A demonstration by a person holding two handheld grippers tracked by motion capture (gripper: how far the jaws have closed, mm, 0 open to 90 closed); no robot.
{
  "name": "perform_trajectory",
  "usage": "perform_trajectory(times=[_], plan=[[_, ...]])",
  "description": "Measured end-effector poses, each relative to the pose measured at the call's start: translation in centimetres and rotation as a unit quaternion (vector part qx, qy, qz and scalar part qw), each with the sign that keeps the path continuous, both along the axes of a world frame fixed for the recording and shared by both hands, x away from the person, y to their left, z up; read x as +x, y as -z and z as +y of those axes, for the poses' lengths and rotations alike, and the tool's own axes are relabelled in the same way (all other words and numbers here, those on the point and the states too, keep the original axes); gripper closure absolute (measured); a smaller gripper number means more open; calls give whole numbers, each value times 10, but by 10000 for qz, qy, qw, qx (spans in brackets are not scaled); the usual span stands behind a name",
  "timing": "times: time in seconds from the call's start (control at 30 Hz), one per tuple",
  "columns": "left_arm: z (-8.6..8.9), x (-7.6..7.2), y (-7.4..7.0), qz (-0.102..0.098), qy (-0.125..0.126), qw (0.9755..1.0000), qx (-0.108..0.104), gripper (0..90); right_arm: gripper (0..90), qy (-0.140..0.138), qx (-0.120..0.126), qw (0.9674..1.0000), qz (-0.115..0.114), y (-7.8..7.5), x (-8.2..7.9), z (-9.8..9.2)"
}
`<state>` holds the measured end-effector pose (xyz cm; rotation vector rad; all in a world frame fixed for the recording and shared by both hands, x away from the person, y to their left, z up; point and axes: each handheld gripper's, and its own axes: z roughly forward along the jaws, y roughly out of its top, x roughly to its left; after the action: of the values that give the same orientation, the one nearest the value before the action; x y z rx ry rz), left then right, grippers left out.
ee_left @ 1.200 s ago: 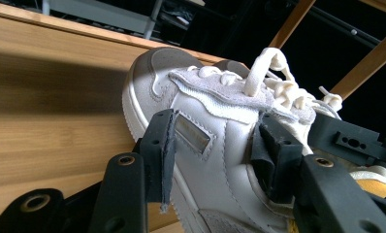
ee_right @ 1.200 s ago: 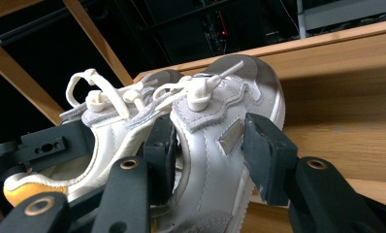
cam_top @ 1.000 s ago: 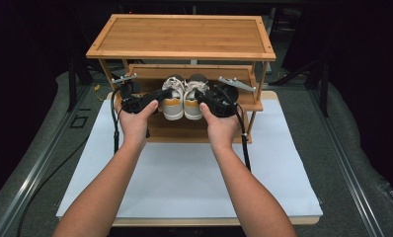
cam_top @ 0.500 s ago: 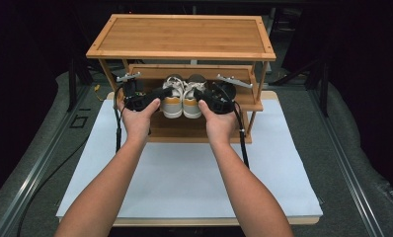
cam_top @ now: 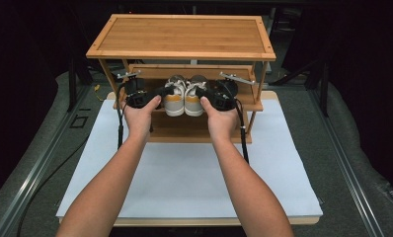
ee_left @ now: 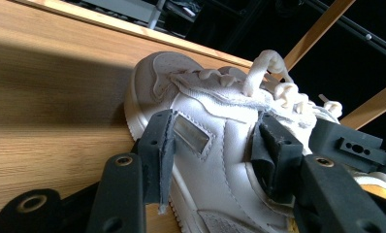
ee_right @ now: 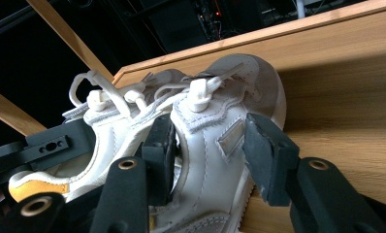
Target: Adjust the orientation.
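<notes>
A pair of white sneakers with tan heels stands side by side on the middle shelf (cam_top: 249, 104) of a bamboo rack. My left gripper (cam_top: 165, 93) reaches the left sneaker (cam_top: 175, 101) from the left. In the left gripper view its pads (ee_left: 159, 145) straddle that sneaker's side wall (ee_left: 220, 160), one outside and one in the opening, and press on it. My right gripper (cam_top: 200, 94) straddles the right sneaker (cam_top: 194, 101) the same way. Its jaws have just been opening, and its pads (ee_right: 268, 155) sit loose around the sneaker's side (ee_right: 205, 160).
The rack's top board (cam_top: 182, 34) overhangs both hands, and its slanted side posts (cam_top: 256, 79) flank them. A lower shelf (cam_top: 194, 131) lies beneath. The rack stands on a white mat (cam_top: 184, 173) on the table. Each gripper's cable (cam_top: 244, 143) hangs off its wrist.
</notes>
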<state>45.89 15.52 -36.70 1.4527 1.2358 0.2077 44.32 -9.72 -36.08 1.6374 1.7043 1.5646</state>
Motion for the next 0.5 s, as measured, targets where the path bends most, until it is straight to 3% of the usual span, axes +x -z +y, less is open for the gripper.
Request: perform_trajectory(times=[0.13, 0.2, 0.5], plan=[[-1, 1, -1, 53, -14, 10000, 12, 529, 535, -41, 37, 10000, 50, 0, 2, -2], [0, 1, -2, -34, -21, 10000, -55, 503, 528, -37, 36, 10000, 48, -1, 3, -2], [0, 3, -2, -65, 0, 10000, -31, 488, 521, -120, -5, 9999, 57, -5, 5, -4]])
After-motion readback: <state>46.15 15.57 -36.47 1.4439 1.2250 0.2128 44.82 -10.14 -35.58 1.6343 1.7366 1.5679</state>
